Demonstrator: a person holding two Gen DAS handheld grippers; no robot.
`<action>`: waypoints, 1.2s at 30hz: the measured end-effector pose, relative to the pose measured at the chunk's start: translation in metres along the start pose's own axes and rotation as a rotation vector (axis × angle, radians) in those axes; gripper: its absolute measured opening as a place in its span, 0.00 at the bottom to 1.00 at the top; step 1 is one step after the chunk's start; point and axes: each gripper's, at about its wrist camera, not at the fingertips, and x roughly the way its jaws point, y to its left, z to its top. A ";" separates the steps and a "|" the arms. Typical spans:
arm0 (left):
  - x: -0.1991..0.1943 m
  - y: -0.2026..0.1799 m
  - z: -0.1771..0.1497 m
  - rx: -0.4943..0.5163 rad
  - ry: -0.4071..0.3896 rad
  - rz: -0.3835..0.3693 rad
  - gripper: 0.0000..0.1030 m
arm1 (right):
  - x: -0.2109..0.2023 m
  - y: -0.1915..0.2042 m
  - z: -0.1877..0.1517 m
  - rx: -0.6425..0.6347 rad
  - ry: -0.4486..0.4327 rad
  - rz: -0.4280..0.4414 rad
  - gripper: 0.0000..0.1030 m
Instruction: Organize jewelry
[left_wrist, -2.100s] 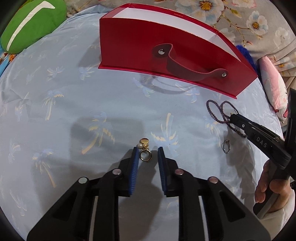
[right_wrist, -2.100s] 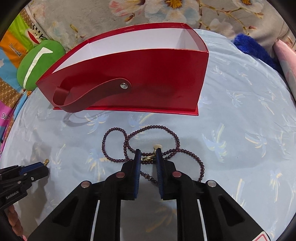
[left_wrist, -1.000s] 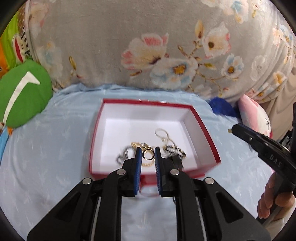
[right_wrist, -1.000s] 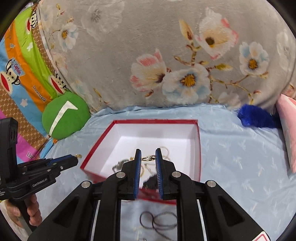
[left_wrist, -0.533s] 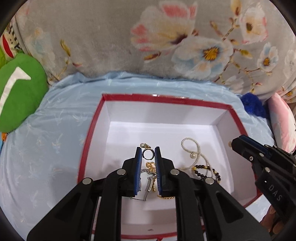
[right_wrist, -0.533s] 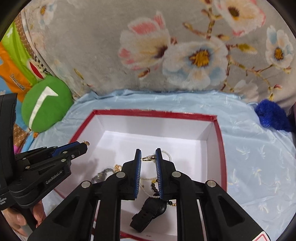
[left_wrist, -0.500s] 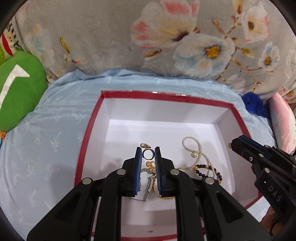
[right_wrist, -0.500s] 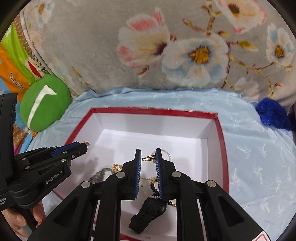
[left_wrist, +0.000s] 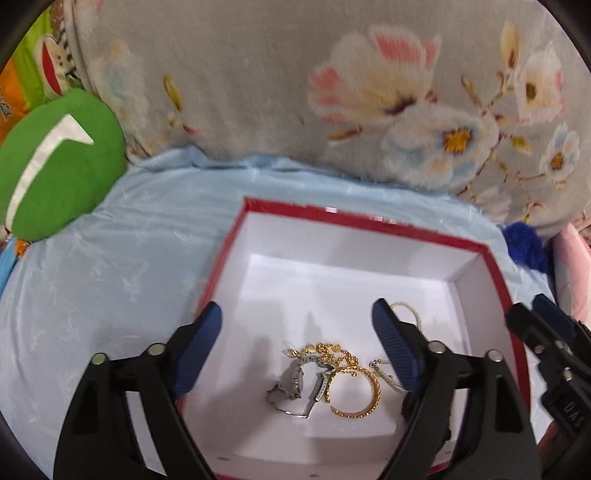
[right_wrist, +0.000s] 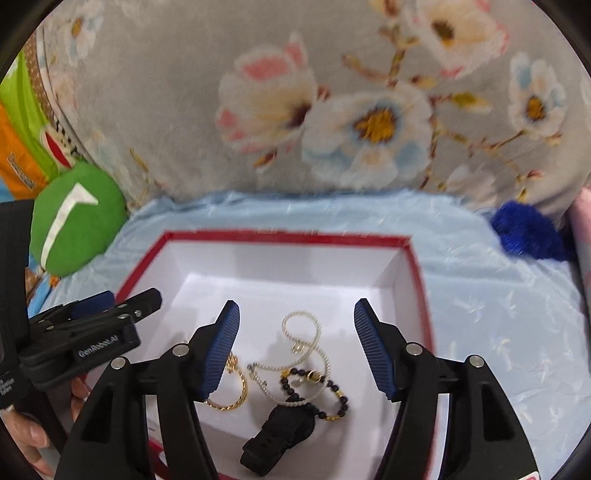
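Note:
A red box with a white inside sits on the pale blue sheet. My left gripper hovers over its left part, jaws opening wide, nothing between them. Below it lie a gold bangle, a silver watch and a gold chain. My right gripper hangs over the box's right part, jaws opening too, also empty. Under it rest a pearl necklace, a dark bead bracelet, a black watch and a gold bangle.
A grey floral cushion rises behind the box. A green pillow lies at the back left, and a blue fluffy item and a pink pillow at the right. A person's hand holds the left gripper's handle.
Both grippers have sunk closer over the box and opened; the small gold pieces they pinched are gone from between the pads.

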 end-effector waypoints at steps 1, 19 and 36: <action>-0.011 0.003 0.003 -0.007 -0.023 -0.007 0.82 | -0.017 -0.003 0.002 0.001 -0.036 0.002 0.63; -0.116 -0.012 -0.155 0.107 0.147 -0.153 0.88 | -0.125 -0.052 -0.151 0.017 0.148 -0.051 0.67; -0.076 -0.050 -0.246 0.134 0.320 -0.124 0.87 | -0.051 -0.070 -0.210 0.081 0.301 -0.113 0.43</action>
